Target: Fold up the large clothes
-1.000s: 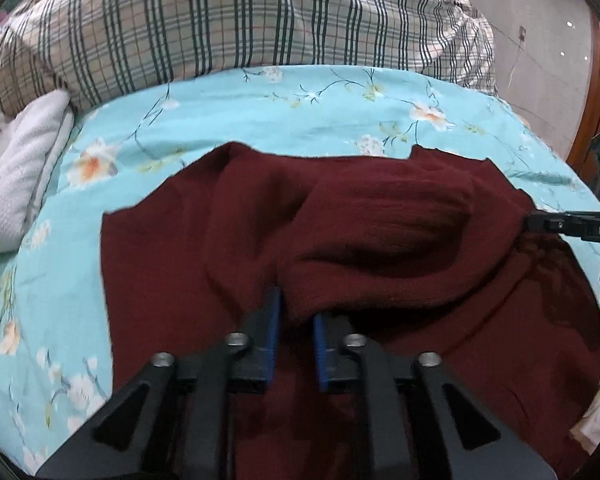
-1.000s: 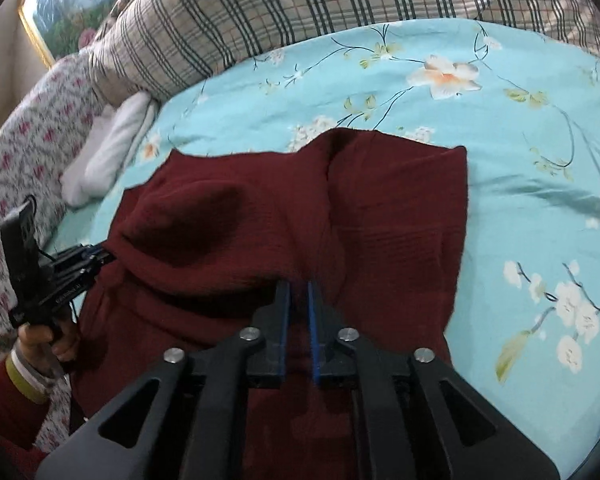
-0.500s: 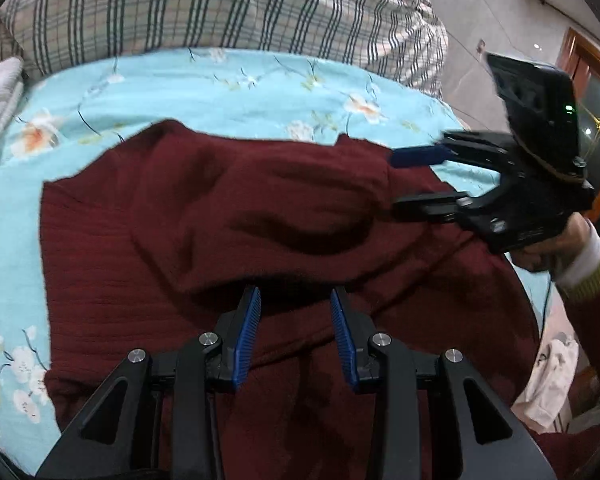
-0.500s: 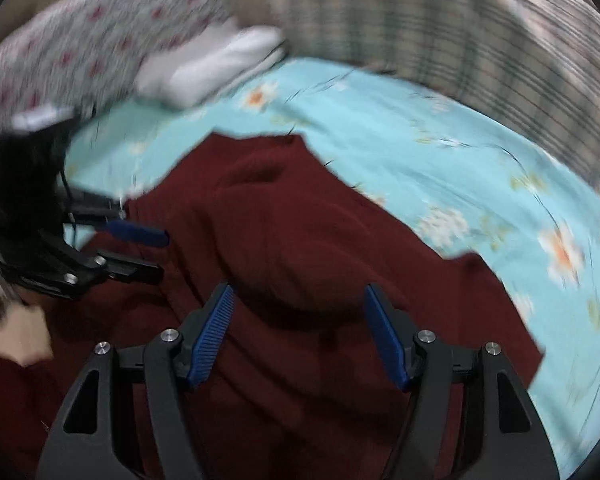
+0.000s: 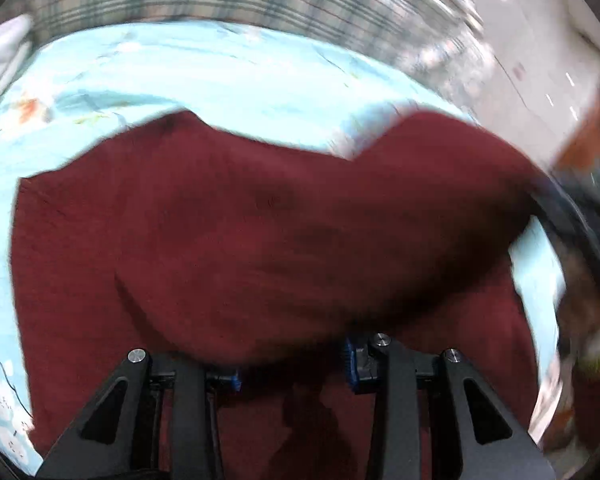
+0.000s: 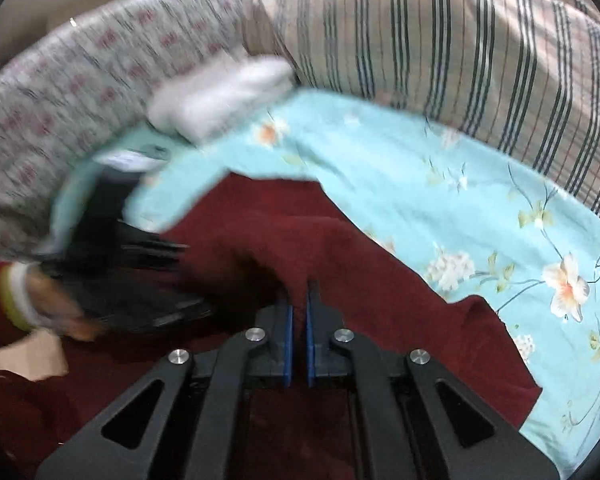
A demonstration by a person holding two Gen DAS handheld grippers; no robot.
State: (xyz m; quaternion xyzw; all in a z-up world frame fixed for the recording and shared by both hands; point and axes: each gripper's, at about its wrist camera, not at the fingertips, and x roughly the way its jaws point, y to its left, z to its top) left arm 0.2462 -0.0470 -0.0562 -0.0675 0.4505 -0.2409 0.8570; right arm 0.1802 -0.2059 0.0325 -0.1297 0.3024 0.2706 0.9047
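Left wrist view is pretty smeared, but you can make out the dark red knitted sweater (image 5: 260, 240) spread over the light blue floral bedsheet (image 5: 220, 76), filling most of the frame, with one raised fold draped over the left gripper (image 5: 290, 364) so the fingertips are buried under cloth. Its jaws stand apart with sweater fabric lying between them; can't tell whether the pads actually press on it. At the right edge there's the right gripper (image 5: 540, 192), a dark blur at the sweater's lifted corner, with a person's hand behind it. The right wrist view is sharper: the right gripper (image 6: 298, 300) has its blue pads nearly together, and it has just snapped closed, with a ridge of the red sweater pinched at the tips. That view also shows stuff the other one barely catches: a beige pillow with dark stripes (image 6: 460, 48) at the back, a grey bolster with small pink flowers (image 6: 80, 80) on the left, and a white folded towel (image 6: 220, 96) wedged between them on the sheet. The left gripper (image 6: 168, 248) and the hand (image 6: 60, 308) holding it appear at far left, blurred, partly blocking the sweater's edge.
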